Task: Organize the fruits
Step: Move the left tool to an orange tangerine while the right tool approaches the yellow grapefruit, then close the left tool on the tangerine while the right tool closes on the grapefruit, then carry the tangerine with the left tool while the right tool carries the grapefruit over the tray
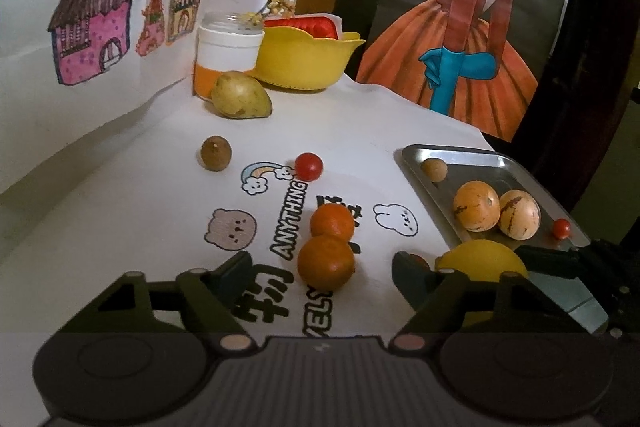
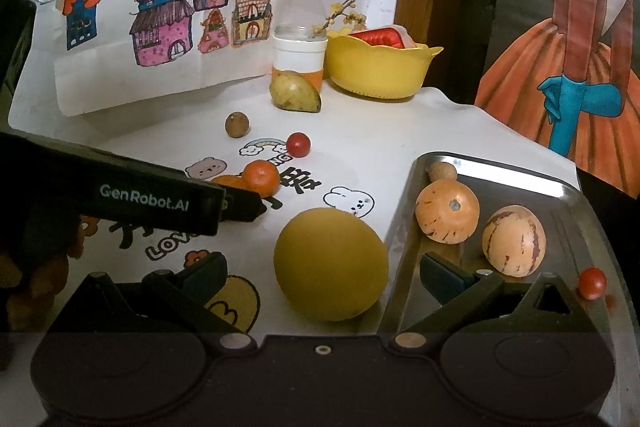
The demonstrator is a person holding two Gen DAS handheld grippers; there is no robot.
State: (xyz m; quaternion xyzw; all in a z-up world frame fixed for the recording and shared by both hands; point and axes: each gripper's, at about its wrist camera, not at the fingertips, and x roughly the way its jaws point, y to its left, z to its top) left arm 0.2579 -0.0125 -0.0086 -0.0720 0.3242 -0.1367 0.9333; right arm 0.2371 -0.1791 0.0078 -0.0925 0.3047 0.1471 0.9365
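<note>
My left gripper point(image 1: 323, 269) is open low over the white cloth, and the nearer of two oranges point(image 1: 326, 261) lies between its fingers, untouched. The second orange point(image 1: 332, 221) sits just behind it. My right gripper point(image 2: 324, 273) is open around a round yellow fruit point(image 2: 331, 264) resting on the cloth by the metal tray point(image 2: 500, 163); its right finger point(image 2: 442, 275) hangs over the tray. The tray holds two speckled orange fruits point(image 2: 447, 211) point(image 2: 513, 239), a small brown ball point(image 2: 440, 171) and a small red one point(image 2: 592, 282).
Loose on the cloth lie a red cherry fruit point(image 1: 309, 167), a brown round fruit point(image 1: 216, 153) and a pear point(image 1: 240, 95). Behind them stand a white jar point(image 1: 228, 53) and a yellow bowl point(image 1: 304, 61). Drawings line the back wall.
</note>
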